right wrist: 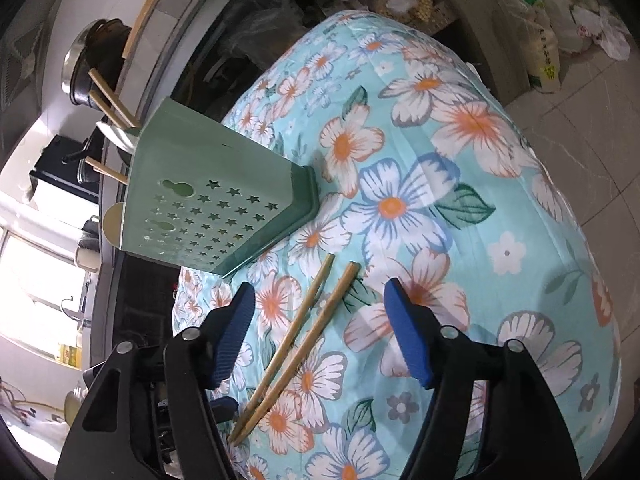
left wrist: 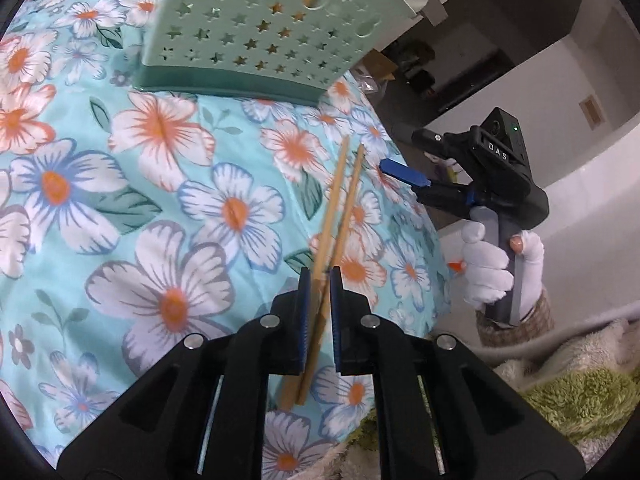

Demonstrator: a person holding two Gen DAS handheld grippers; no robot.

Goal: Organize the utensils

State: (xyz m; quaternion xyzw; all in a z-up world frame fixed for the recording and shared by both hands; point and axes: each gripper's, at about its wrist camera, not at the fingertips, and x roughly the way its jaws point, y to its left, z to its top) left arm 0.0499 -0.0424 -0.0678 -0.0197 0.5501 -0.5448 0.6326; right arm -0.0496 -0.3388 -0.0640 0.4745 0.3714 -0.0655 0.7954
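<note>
Wooden chopsticks [left wrist: 338,208] clamped in left gripper [left wrist: 319,280]; right gripper [right wrist: 320,300] spread wide; green holder [right wrist: 212,196] beyond.

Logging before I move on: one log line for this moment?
left gripper: shut on chopsticks | right gripper: open beside them | holder: on floral cloth

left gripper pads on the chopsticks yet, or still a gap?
Touching. In the left wrist view the left gripper has its pads closed against the chopsticks, which pass between them with no gap showing.
</note>
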